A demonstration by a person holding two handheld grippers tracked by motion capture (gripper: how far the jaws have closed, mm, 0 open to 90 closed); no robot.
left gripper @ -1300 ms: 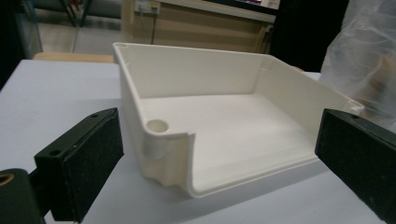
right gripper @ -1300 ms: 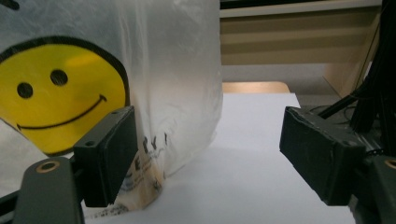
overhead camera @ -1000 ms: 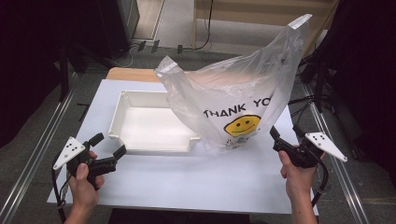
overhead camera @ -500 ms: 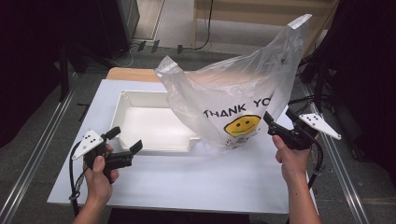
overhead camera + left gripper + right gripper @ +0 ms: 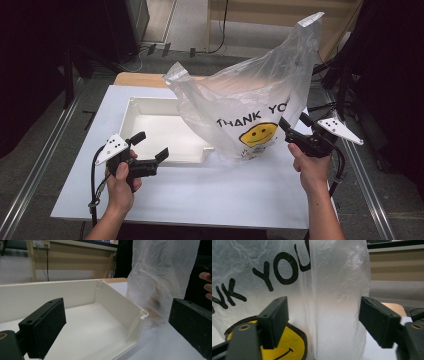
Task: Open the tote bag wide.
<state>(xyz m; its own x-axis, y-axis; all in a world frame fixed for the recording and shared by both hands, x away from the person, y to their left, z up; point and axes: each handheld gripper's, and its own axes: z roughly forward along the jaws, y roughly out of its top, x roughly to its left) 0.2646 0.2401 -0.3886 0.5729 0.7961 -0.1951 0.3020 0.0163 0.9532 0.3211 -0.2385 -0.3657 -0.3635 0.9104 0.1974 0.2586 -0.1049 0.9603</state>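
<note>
Over the last second both grippers have closed in from the table edges: the left gripper (image 5: 150, 146) has moved up and inward to the near wall of the tray (image 5: 165, 155), and the right gripper (image 5: 292, 129) has advanced to the near side of the bag (image 5: 250, 107). I read this as the approach phase ending; the grasp on the bag looks imminent but not yet made. The bag stands upright on the white table (image 5: 225, 190), just right of the tray, its lower left side resting over the tray's right end, printed smiley side facing the person. Right gripper view: jaws spread wide, bag film (image 5: 337, 302) bulging between them, neither pad clearly pressing it. Left gripper view: jaws also spread, holding nothing, aimed across the tray's corner (image 5: 142, 313) toward the bag. Both hands grip low, forearms entering from the near edge, right wrist raised higher than the left.
</note>
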